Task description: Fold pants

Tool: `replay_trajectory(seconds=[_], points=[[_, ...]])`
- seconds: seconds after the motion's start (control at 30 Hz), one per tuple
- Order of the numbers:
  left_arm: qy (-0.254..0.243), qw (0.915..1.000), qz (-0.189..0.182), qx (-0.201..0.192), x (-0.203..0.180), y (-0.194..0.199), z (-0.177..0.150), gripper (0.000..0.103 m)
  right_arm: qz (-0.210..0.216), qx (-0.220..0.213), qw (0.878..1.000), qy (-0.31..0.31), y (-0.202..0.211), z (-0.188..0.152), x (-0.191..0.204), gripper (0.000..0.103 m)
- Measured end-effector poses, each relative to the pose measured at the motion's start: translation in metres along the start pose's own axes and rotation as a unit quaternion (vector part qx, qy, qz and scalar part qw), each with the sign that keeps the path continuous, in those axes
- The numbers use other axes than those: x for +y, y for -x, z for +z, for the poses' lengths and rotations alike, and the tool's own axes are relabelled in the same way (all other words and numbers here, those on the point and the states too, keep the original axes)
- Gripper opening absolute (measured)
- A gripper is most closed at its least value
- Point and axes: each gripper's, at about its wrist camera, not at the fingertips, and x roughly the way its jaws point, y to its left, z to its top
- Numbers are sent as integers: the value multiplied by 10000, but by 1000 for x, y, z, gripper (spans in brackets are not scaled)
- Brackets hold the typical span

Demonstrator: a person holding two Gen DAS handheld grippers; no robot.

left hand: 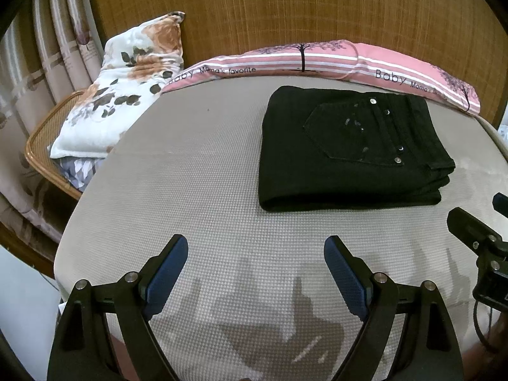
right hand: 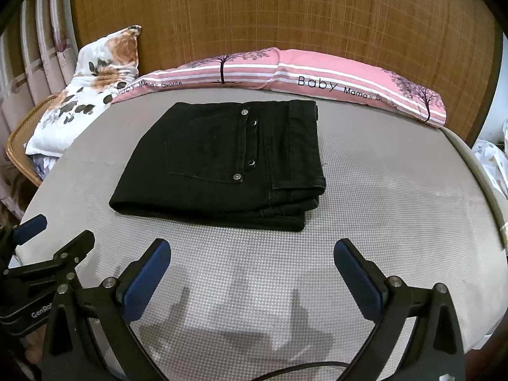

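Black pants (left hand: 349, 149) lie folded into a compact rectangle on the grey mattress (left hand: 197, 171), back pocket and silver rivets facing up. They also show in the right wrist view (right hand: 222, 162). My left gripper (left hand: 255, 250) is open and empty, hovering over the mattress in front of and to the left of the pants. My right gripper (right hand: 252, 254) is open and empty, just in front of the pants' near edge. Each gripper shows at the side of the other's view: the right one (left hand: 476, 235), the left one (right hand: 57, 247).
A pink striped pillow (left hand: 317, 60) lies along the woven headboard (left hand: 285, 9) behind the pants. A floral pillow (left hand: 127, 82) leans at the back left over a wicker tray (left hand: 41, 146). Curtains (left hand: 38, 63) hang at far left. The mattress edge (right hand: 489, 184) drops off at right.
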Motion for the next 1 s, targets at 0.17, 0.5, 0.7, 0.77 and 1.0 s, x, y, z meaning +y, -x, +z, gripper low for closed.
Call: replay_trajectory(seconds=[0.17, 0.5, 0.7, 0.77, 1.0], points=[[-13, 10000, 1, 22, -2, -4, 0, 88, -3, 39, 10000, 19, -4, 1, -1, 102], [-33, 10000, -13, 41, -2, -9, 0, 88, -12, 89, 9999, 69, -9, 4, -1, 102], [-64, 10000, -13, 56, -1, -13, 2, 88, -24, 101, 9999, 48, -11, 6, -2, 101], [-67, 10000, -26, 56, -1, -13, 2, 88, -15, 110, 9999, 47, -11, 7, -2, 102], [-54, 9999, -39, 78, -1, -13, 3, 88, -15, 120, 9999, 43, -15, 8, -3, 102]])
